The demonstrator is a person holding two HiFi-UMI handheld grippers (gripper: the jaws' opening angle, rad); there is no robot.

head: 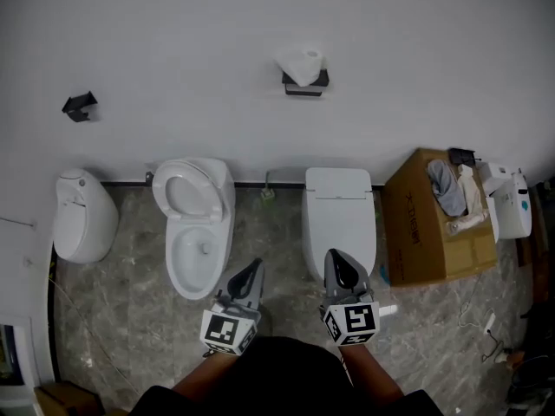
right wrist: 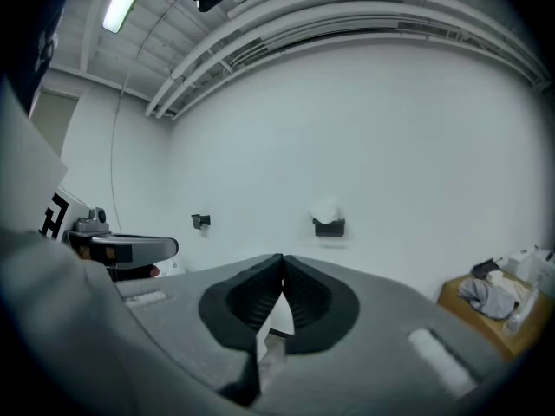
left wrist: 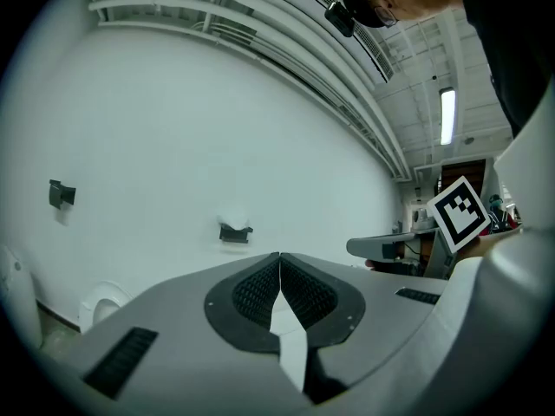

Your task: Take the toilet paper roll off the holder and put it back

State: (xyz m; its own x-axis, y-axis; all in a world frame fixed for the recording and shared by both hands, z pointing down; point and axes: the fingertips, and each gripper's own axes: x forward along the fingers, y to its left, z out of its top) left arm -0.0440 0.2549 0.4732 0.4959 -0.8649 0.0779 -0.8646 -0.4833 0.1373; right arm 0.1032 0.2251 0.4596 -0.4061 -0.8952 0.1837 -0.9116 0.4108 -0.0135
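Note:
A white toilet paper roll point(head: 303, 65) sits on a black wall holder point(head: 305, 84) high on the white wall, with a loose sheet hanging to its left. The same roll point(right wrist: 327, 211) and holder point(right wrist: 329, 228) show far off in the right gripper view, and the holder point(left wrist: 233, 231) shows small in the left gripper view. My left gripper point(head: 256, 269) and right gripper point(head: 333, 257) are both held low in front of me, far from the wall. Both are shut with nothing between the jaws.
An open-lid toilet point(head: 196, 224) and a closed toilet point(head: 340, 215) stand against the wall, with a white urinal-like fixture point(head: 83, 215) at the left. A cardboard box point(head: 434, 219) holding cloth stands at the right. A second black holder point(head: 79, 105) is on the wall at the left.

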